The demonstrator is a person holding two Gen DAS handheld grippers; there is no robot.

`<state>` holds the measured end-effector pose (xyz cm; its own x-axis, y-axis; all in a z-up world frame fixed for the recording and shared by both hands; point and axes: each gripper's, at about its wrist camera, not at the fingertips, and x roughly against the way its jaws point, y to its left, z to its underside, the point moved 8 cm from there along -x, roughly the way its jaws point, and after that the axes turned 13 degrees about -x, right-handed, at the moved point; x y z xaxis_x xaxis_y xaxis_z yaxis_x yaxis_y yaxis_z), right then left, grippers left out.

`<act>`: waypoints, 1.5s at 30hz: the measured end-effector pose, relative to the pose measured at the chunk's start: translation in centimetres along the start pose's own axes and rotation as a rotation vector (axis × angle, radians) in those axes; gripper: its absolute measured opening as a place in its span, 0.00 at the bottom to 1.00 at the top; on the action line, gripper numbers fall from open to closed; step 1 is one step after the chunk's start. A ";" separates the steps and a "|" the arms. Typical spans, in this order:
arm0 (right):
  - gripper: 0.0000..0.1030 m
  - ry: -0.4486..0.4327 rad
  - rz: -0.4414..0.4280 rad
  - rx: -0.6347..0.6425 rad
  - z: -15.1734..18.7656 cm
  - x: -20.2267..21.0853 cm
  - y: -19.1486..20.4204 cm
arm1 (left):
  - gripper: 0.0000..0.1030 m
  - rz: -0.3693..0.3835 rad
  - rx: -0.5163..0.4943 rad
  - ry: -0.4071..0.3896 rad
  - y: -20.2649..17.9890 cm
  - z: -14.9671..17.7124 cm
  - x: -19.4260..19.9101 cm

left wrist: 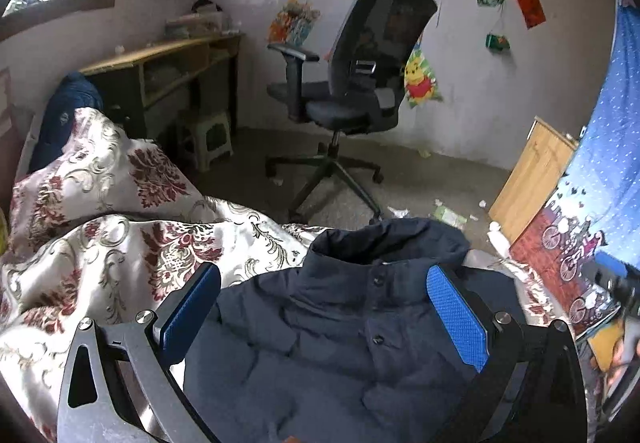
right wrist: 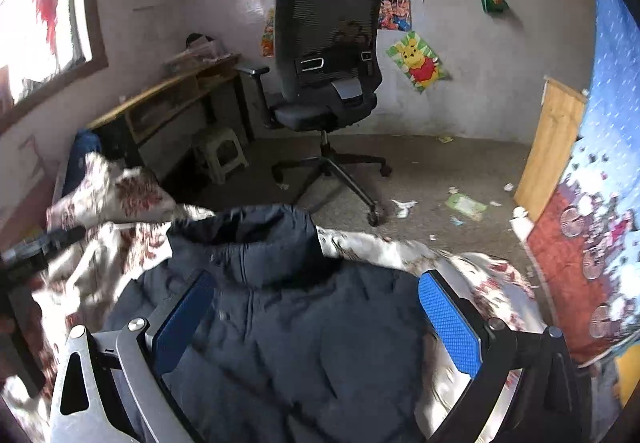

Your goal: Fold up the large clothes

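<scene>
A bedspread [left wrist: 120,243] of glossy, satin-like cloth with dark red damask medallions and grey scrolls covers the bed in loose, rumpled folds. On it lies a navy padded jacket [left wrist: 340,343], front up, its matte shell quilted into soft puffy panels, with dark round snaps down the placket and a tall collar standing open toward the room. Beyond the bed a black mesh-backed office chair [left wrist: 360,83] stands on a five-spoke castor base on the dull carpet. A wooden desk [left wrist: 160,63] along the wall has open shelf compartments; what they hold is too dim to tell. A small pale plastic stool [left wrist: 208,139] sits beside it. The left gripper [left wrist: 324,307] hangs over the jacket's chest, its blue, dimple-textured pads spread wide with nothing between them. The right gripper [right wrist: 316,311] hangs likewise over the jacket just below the collar, jaws wide apart and holding nothing.
</scene>
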<state>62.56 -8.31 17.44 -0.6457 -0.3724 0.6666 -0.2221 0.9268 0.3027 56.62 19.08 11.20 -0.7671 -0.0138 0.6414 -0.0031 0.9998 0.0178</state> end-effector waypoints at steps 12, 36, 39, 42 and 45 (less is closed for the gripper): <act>0.77 0.059 -0.084 -0.234 -0.5 -14.8 -2.6 | 0.96 -0.039 0.048 0.102 2.4 1.0 -10.7; 0.10 0.079 -0.188 -0.141 0.6 -15.6 -0.2 | 0.03 0.139 0.063 0.028 1.0 2.8 -10.1; 0.09 0.073 -0.237 -0.100 1.8 -12.8 0.3 | 0.03 0.152 0.085 0.015 1.0 4.7 -7.7; 0.09 0.086 -0.253 -0.059 3.7 -10.9 0.9 | 0.02 0.161 0.065 0.037 0.2 7.0 -5.9; 0.09 0.119 -0.220 0.013 6.7 -9.9 0.9 | 0.02 0.176 0.036 0.079 -1.1 9.0 -5.4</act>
<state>63.90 -3.43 6.53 -0.4906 -0.5678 0.6610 -0.3579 0.8229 0.4413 54.99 18.13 0.77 -0.7053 0.1615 0.6902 0.1026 0.9867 -0.1261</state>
